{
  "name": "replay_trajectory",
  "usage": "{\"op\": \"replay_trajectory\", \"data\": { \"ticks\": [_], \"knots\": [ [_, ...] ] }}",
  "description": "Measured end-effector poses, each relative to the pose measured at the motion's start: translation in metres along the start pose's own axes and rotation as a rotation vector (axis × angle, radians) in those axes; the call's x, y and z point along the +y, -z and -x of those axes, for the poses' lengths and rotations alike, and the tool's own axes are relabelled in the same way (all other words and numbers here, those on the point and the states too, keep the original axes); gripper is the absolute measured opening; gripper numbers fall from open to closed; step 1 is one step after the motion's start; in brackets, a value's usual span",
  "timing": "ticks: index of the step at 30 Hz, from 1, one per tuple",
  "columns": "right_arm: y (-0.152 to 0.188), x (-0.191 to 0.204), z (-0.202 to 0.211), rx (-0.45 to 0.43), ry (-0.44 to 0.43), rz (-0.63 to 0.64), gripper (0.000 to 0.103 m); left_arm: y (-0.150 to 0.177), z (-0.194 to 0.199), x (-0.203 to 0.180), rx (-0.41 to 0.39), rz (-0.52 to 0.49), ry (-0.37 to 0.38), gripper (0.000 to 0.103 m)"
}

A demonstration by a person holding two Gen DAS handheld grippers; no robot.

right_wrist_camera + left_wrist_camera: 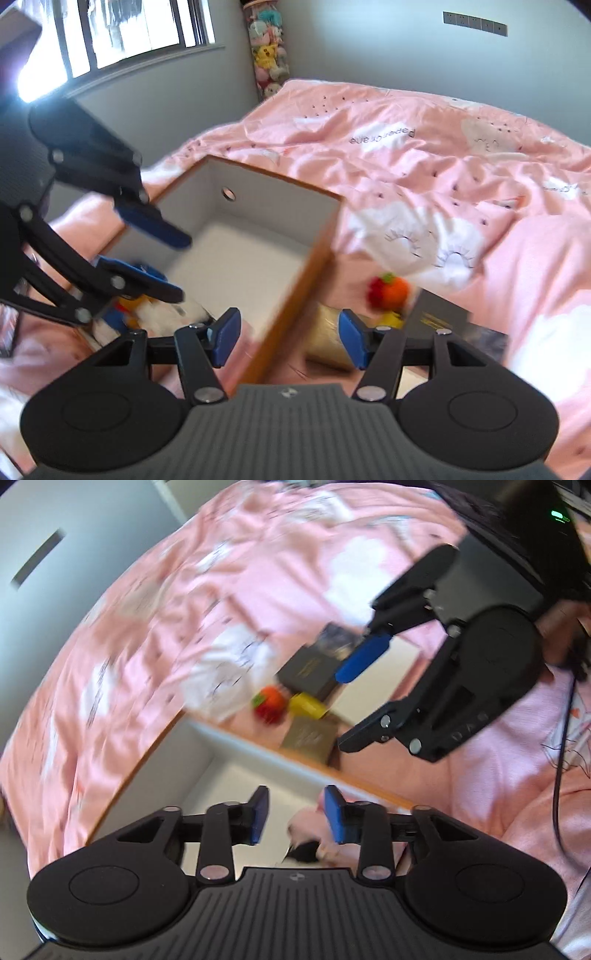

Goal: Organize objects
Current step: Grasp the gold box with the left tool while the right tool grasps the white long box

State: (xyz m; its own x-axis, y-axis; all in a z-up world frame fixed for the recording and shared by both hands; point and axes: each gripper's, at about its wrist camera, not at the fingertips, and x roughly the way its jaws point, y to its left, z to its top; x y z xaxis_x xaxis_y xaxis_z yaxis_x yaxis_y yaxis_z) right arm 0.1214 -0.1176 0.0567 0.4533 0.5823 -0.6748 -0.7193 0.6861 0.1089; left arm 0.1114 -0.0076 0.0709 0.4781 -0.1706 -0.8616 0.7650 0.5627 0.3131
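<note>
- Site: a box with grey inner walls and a wooden rim sits on a bed with a pink cover. Its placement beside the loose items suggests it serves as the collecting bin.
- Items outside the box, just beside its rim: a red-and-orange toy fruit, a yellow piece, a tan packet, and a dark box with gold lettering. They lie clustered close together, some apparently touching; blur prevents a firmer finding.
- Items already in the box: soft toys lie at its near corner, partly hidden by the left tool. They appear again, blurred, in the left wrist view.
- Left gripper: tongs apart, nothing between them, positioned above the box interior.
- Right gripper: tongs apart and empty, straddling the box rim and facing the tan packet and toy fruit.
- Judgement: the right tool's open stance over the outside cluster fits an approach for a pick. The tan packet is nearest its fingers.
- Risk: the items crowd each other, so a grab may nudge neighbours.
</note>
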Motion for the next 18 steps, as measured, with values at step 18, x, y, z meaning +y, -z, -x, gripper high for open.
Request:
{"op": "replay_trajectory", "data": {
  "ticks": [18],
  "knots": [
    [0.038,-0.077,-0.054,0.403,-0.004,0.374,0.075,-0.053,-0.109,-0.008,0.129,-0.204,0.157,0.075]
  ]
}}
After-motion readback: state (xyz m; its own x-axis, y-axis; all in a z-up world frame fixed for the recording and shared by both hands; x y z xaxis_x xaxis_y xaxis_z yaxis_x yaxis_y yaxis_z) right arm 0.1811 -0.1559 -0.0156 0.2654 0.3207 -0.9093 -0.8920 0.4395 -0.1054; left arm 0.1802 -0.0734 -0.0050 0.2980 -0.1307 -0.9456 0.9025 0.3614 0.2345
